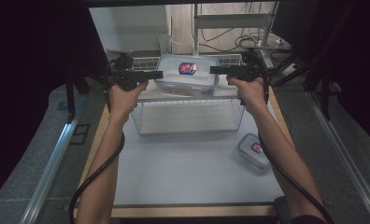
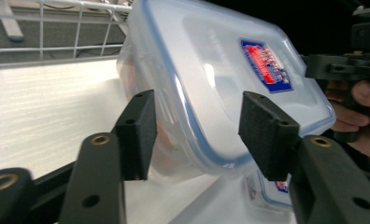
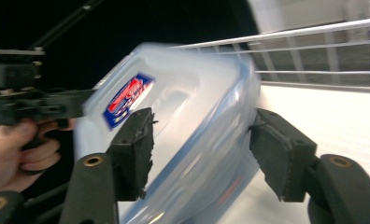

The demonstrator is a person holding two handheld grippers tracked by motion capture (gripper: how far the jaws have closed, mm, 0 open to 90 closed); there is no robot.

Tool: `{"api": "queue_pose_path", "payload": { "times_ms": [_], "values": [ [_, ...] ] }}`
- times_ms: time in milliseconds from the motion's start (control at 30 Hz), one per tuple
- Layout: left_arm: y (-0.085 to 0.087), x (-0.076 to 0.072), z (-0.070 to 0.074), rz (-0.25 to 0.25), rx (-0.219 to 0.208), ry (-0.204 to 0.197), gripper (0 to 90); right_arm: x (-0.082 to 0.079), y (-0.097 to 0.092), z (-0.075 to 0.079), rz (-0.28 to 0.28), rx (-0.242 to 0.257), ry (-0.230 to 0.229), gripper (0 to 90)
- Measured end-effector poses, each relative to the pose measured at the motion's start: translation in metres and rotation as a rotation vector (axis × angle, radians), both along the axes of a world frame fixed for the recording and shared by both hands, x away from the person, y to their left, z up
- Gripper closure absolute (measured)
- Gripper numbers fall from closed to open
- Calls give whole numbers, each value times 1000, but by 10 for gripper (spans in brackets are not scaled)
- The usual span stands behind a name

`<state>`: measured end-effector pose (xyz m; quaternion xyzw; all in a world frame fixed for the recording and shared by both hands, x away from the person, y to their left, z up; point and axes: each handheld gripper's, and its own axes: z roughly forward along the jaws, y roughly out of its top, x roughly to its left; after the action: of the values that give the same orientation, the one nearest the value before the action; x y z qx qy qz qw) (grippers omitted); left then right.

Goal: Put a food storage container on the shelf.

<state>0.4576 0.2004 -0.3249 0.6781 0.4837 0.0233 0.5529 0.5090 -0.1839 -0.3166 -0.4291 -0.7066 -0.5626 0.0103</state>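
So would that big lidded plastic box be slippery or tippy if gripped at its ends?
Probably stiff: the big box keeps its shape. Its glossy lid looks slippery. It sits tilted between the left gripper and right gripper, so it might swing.

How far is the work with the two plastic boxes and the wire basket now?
Done: nothing rests in the wire basket yet. In hand: the large box hangs over the basket between the left tongs and the right tongs; both pairs straddle its ends with gaps showing. Left: the small box waits on the table.
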Motion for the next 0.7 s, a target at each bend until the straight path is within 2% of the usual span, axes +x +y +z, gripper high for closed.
{"api": "queue_pose_path", "payload": {
  "times_ms": [100,233,367,467,600,700],
  "values": [
    [2,-1,-2,-8,-23,-5,458,2,-3,-2,4,6,-10,426],
    [5,-7,1,-14,-54,-43,403,-3,-2,1,-9,-38,-61,421],
    [7,-19,4,-14,-22,-98,373,-14,-5,6,-1,-51,-119,458],
    [9,-30,4,-11,7,-141,348,-28,-8,11,8,-97,-178,513],
    [12,-43,-2,-17,28,-192,317,-49,-9,9,44,-131,-220,636],
    [15,-52,-8,-11,38,-213,313,-66,-10,4,70,-135,-250,743]
  ]
}}
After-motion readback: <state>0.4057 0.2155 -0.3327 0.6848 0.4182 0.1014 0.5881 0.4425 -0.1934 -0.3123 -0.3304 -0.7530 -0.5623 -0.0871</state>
